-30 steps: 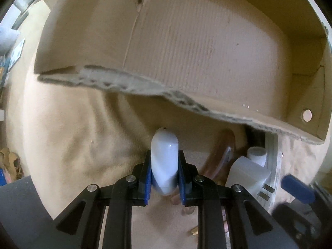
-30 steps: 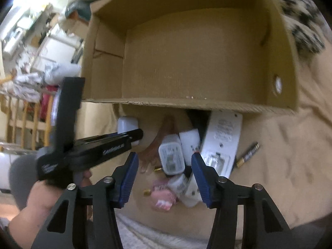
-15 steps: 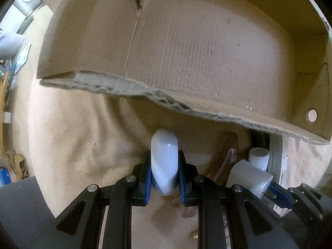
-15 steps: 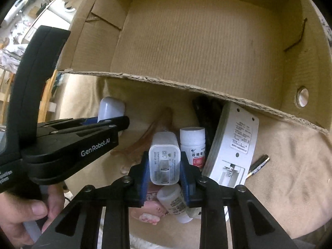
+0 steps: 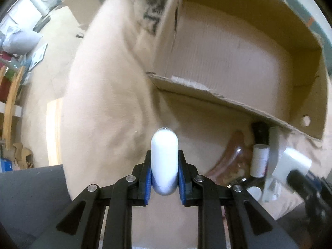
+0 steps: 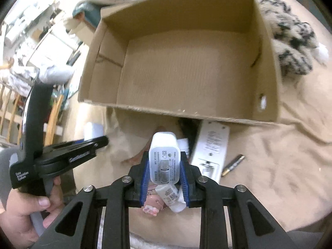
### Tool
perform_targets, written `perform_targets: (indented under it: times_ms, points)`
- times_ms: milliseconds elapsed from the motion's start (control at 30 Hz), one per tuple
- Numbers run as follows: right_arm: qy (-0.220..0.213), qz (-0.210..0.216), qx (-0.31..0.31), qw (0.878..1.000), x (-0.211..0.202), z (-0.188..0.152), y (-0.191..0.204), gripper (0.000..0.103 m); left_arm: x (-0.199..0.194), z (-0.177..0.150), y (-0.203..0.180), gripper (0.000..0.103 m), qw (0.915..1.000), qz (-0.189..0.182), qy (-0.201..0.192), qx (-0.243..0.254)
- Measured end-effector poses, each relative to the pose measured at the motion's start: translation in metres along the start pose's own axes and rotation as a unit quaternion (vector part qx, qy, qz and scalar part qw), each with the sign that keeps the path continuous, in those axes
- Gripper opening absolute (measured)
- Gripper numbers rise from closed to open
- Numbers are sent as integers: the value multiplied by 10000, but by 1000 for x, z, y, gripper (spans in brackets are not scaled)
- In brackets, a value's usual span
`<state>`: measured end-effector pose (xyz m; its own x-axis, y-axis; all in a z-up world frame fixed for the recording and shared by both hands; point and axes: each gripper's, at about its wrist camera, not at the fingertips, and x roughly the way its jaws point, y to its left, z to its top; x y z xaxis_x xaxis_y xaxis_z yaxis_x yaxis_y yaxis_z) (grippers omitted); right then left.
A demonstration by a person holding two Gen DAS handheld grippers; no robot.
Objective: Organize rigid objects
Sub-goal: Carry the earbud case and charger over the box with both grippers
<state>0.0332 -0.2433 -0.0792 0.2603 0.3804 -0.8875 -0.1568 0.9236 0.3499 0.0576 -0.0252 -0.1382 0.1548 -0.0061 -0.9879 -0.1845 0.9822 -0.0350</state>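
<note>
My left gripper (image 5: 164, 166) is shut on a white rounded capsule-shaped case (image 5: 165, 157), held above the beige blanket just short of the cardboard box (image 5: 228, 101). In the right wrist view my right gripper (image 6: 164, 169) is shut on a white USB charger block (image 6: 164, 159), lifted over a small heap of items in front of the box (image 6: 186, 116). The left gripper (image 6: 91, 143) shows there from the side at left, in a person's hand (image 6: 25, 213). The box's floor is bare.
Left on the blanket below the box's near wall: a white remote (image 6: 211, 147), a battery (image 6: 232, 165), white pill bottles (image 5: 259, 160), a black item (image 6: 186, 128) and a translucent brown piece (image 5: 230, 155). A black-and-white fuzzy cloth (image 6: 290, 41) lies beside the box.
My right gripper closed on the charger block and raised it off the heap. My left gripper rose with the white case and swung, so the box now sits up and to the right.
</note>
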Motion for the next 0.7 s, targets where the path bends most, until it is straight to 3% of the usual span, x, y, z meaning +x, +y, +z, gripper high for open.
perform_targets:
  times_ms: [133, 300, 500, 700]
  points:
    - [-334, -29, 160, 9993, -23, 4, -16, 28, -26, -10, -3, 19, 9997, -94, -223, 71]
    - [-851, -9, 296, 9959, -39, 14, -21, 28, -73, -10, -8, 19, 9963, -56, -771, 381]
    - [-1536, 119, 458, 9870, -60, 37, -24, 28, -106, 16, -11, 19, 9900, -81, -1293, 557]
    - [-1772, 330, 469, 9825, -73, 72, -32, 28, -124, 47, -21, 19, 9845, -148, -1603, 693]
